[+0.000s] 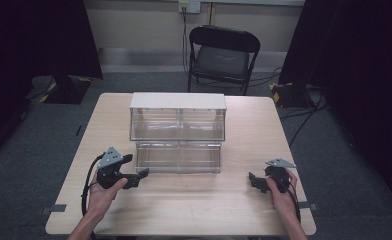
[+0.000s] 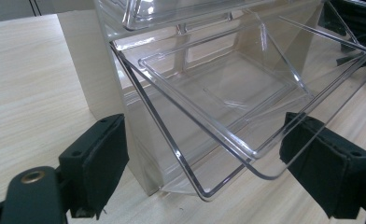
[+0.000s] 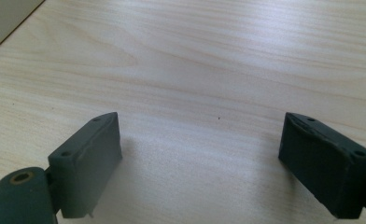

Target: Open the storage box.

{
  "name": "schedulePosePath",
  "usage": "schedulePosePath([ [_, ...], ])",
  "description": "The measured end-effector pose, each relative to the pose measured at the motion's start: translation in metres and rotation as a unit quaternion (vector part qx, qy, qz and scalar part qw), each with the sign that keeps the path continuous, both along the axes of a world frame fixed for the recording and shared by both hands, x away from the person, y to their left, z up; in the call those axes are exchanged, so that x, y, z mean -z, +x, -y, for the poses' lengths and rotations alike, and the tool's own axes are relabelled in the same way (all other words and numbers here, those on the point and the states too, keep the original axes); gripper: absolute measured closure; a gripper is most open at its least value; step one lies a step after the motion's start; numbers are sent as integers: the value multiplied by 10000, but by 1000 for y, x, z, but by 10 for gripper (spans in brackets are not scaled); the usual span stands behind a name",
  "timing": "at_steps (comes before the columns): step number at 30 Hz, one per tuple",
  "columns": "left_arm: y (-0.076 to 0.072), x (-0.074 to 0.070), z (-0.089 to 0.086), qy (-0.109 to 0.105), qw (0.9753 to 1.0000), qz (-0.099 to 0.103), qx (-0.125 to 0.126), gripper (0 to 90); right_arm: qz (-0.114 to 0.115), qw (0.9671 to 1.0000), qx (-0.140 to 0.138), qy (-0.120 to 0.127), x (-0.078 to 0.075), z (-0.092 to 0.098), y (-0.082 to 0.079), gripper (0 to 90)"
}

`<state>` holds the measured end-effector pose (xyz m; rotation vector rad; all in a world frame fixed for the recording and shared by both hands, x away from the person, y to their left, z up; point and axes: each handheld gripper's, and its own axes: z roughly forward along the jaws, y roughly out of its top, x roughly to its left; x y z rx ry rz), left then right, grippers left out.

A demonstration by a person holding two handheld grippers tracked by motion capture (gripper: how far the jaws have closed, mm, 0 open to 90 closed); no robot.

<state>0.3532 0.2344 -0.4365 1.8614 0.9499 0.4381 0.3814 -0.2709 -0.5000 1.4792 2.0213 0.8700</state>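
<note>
No brand, label or writing can be read on anything here; the clear plastic organizer (image 1: 178, 134) carries none, and neither do the grippers.

The left gripper (image 1: 138, 176) sits at about 8 o'clock on the wooden table (image 1: 244, 200), its tips just beside the organizer's lower left front corner. In the left gripper view its jaws stand wide apart, one black pad (image 2: 97, 161) at the lower left and the other at the lower right, with the open lip of the lower clear drawer (image 2: 228, 93) reaching out between them. The pads do not appear to press the plastic; nothing is clamped. The left hand (image 1: 102, 195) wraps the gripper body from behind, with the grey three-cornered plate on top.

The right gripper (image 1: 254, 181) rests at about 4 o'clock, well apart from the organizer, held in the right hand (image 1: 280, 192). In the right gripper view its jaws are likewise spread wide, with only bare tabletop between the pads (image 3: 90, 161); it holds nothing.

The organizer stands at the table's centre, a little toward 12 o'clock: a white top panel, a clear upper tier split in two, and a clear lower tier in front, tipped outward. All compartments look empty.

A black folding chair (image 1: 221, 55) stands beyond the table at 12 o'clock, below a wall socket.
</note>
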Motion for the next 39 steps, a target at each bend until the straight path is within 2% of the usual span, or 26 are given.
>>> schedulePosePath([
  [3, -1, -2, 0, -70, 10000, 22, -40, 153, 0, 10000, 0, 0, 0, 0, 0, 122],
  [4, -2, -3, -1, -17, 10000, 33, -47, 157, 0, 10000, -1, 0, 0, 0, 0, 122],
  [10, -2, -4, 0, -29, 10000, 37, -50, 156, -1, 10000, 1, 2, 0, 0, 0, 122],
  [12, -1, -4, -1, 48, 9999, 90, 1, 157, 0, 10000, 0, 1, 0, 0, 0, 122],
  [14, -1, -4, 1, -14, 10000, 25, -23, 156, 1, 10000, 0, 0, 0, 0, 0, 122],
  [22, 1, -6, 1, 11, 10000, 77, 12, 155, 0, 10000, 0, 0, 0, 0, 0, 122],
  [26, 3, -5, 2, 25, 10000, 36, 27, 154, 0, 10000, -1, 0, 0, 0, 0, 122],
  [27, 2, -5, 3, -32, 10000, 15, -1, 154, 0, 10000, -1, 0, 0, 0, 0, 122],
  [39, 5, -9, 5, -64, 10000, 68, 23, 155, 0, 10000, 0, -1, 0, 0, 0, 122],
])
